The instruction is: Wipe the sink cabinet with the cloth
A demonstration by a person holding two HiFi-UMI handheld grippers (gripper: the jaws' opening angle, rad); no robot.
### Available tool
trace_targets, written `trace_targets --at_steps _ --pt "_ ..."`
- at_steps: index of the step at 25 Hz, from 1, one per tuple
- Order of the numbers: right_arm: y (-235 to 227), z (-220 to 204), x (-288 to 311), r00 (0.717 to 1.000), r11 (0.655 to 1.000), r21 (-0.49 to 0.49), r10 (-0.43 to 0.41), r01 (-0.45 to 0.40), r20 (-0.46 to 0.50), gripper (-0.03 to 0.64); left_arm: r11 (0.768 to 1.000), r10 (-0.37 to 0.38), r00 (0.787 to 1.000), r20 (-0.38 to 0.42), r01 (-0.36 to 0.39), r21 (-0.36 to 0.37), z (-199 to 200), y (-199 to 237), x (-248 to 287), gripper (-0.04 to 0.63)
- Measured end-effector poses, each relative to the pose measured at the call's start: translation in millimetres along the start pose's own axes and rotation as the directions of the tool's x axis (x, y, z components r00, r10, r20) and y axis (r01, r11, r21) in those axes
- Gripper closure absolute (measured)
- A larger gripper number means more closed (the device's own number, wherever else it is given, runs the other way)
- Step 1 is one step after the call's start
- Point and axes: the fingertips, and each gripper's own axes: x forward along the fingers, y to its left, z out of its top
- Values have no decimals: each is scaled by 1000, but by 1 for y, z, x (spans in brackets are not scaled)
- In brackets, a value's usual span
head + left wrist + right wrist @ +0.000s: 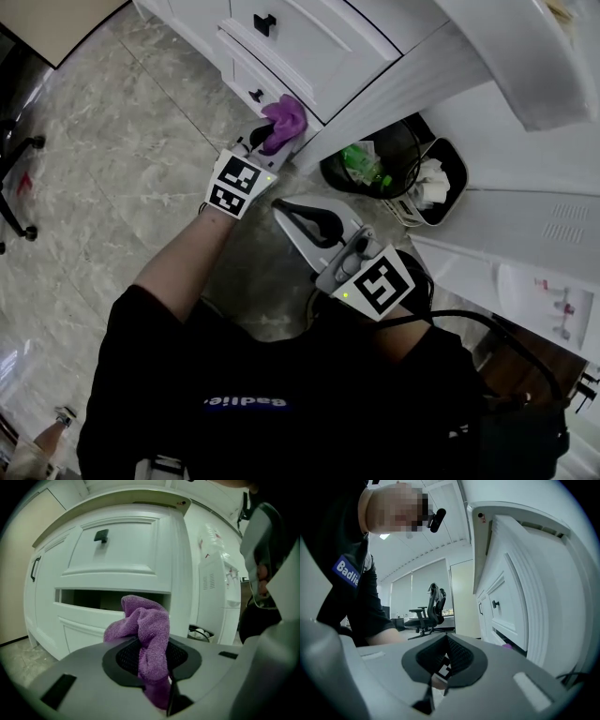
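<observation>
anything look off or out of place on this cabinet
The lower drawer of the sink cabinet stands ajar: a dark gap shows above its front, while the upper drawer sits flush. The purple cloth, clamped in the left gripper, is right by it. Nothing spilled shows.

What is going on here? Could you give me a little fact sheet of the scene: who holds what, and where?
Setting: white sink cabinet on a marbled floor
Left gripper: shut on the purple cloth, held up close to the cabinet front; whether they touch cannot be told
Right gripper: jaws together, nothing in them, held back from the cabinet
Lower drawer: slightly open
Nearby: black bin with rubbish, beside the cabinet
</observation>
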Motion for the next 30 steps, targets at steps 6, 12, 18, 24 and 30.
trace_targets --at_steps 6,12,18,24,30 --pt "3 -4 3 1000 1000 -18 -12 12 -14 615 986 -74 996 -39 79 144 -19 -34 -6 495" --pt "6 -9 6 1000 1000 -18 -13 12 -29 615 993 110 994 13 -110 45 -21 55 -39 495" --pt "8 -21 9 998 1000 -11 -18 18 -60 615 947 319 948 -2 -318 -54 -29 161 -67 495" --pt "10 -28 4 995 999 -16 -46 45 -90 615 908 381 922 -66 -386 -161 -43 216 -52 495" --pt "10 -46 7 989 999 -17 -46 44 -142 615 932 314 930 -191 -340 -124 -73 213 -18 495"
